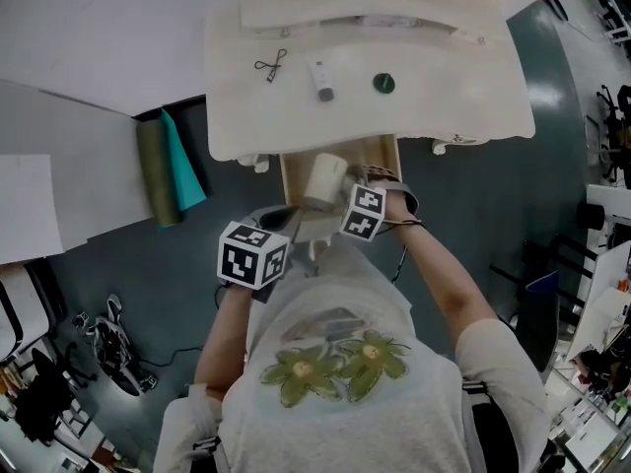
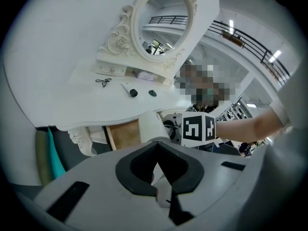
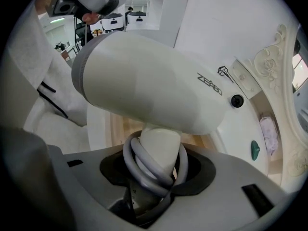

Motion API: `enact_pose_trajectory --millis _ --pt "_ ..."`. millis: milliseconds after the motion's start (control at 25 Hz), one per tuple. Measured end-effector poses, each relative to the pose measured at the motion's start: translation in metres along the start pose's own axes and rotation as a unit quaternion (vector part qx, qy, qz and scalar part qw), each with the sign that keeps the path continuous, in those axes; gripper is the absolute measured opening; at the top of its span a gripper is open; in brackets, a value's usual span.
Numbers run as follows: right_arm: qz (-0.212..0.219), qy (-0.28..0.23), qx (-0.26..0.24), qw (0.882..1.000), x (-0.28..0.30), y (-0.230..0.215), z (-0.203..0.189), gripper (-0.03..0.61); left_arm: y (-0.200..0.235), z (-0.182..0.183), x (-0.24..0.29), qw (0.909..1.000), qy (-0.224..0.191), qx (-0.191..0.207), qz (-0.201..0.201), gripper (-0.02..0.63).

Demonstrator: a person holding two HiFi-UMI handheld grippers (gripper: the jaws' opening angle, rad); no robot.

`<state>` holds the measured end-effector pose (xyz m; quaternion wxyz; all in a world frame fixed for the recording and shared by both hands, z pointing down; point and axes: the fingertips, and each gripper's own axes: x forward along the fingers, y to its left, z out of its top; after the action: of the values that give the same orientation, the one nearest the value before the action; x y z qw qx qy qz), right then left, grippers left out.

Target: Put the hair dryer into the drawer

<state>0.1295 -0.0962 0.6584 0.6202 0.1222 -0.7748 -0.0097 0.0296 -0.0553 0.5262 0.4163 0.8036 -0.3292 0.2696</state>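
Hair dryer (image 3: 149, 81) looks cream, grey cord (image 3: 139, 170) wrapping handle (image 3: 161, 143).

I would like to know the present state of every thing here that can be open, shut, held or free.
Cream plastic hair dryer: held by its cord-wrapped handle, above the drawer.
Wooden drawer of the white dressing table: pulled open.
Right gripper: shut on the hair dryer.
Left gripper: shut, empty.

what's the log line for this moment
right hand-held gripper: shut on hair dryer handle | hair dryer: over open drawer, not yet laid in | left hand-held gripper: shut
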Motion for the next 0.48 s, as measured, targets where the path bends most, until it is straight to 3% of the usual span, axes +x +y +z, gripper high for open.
enact_pose_trajectory --millis 480 --pt "0.015 0.008 -0.013 1.0 0.031 -0.001 -0.006 0.209 0.004 -0.004 0.011 0.9994 -0.001 -0.031 0.013 0.009"
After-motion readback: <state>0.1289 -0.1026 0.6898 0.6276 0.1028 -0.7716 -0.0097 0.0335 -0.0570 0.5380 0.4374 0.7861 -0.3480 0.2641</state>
